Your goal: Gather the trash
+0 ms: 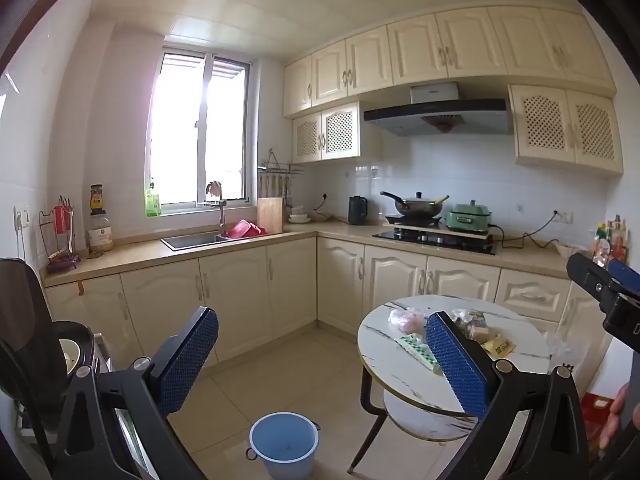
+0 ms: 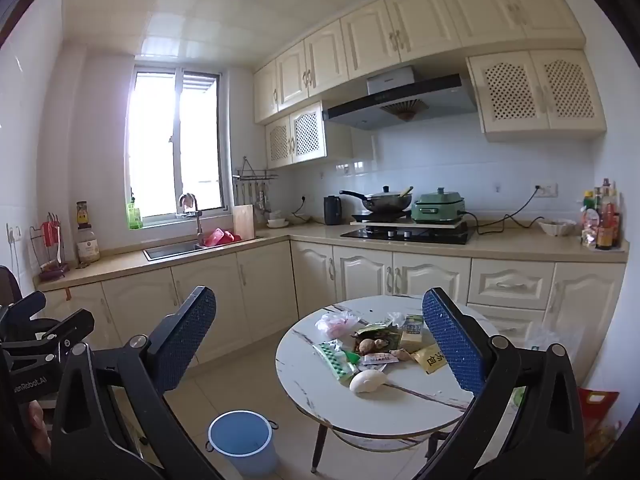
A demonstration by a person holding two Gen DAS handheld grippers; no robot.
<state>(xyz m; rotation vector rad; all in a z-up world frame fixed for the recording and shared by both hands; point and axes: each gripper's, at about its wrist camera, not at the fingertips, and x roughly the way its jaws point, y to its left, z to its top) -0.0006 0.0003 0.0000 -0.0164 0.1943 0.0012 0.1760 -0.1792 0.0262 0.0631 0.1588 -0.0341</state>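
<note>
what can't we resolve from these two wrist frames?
- Blue bucket: its bottom is cut by the frame edge in both views; inside looks bare, small debris unreadable.
- Trash pile on the round table: partly hidden behind the left gripper's finger in the left wrist view.
- Wrapper print: too small in both.
- Table's lower shelf: mostly hidden by the tabletop.
- Right gripper: open, empty.

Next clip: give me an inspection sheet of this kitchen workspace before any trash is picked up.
Surface: round marble-look table, litter heaped at its middle.
Job's things: wrappers, pink bag, green-white packet, yellow sachet; blue bucket on the floor left of the table.
Clutter: pale rounded item, identity unclear.
Grippers: left gripper and right gripper both open, holding nothing.
Cables: black cord on the counter from the green cooker.
Surroundings: sink, wok, cabinets.
</note>
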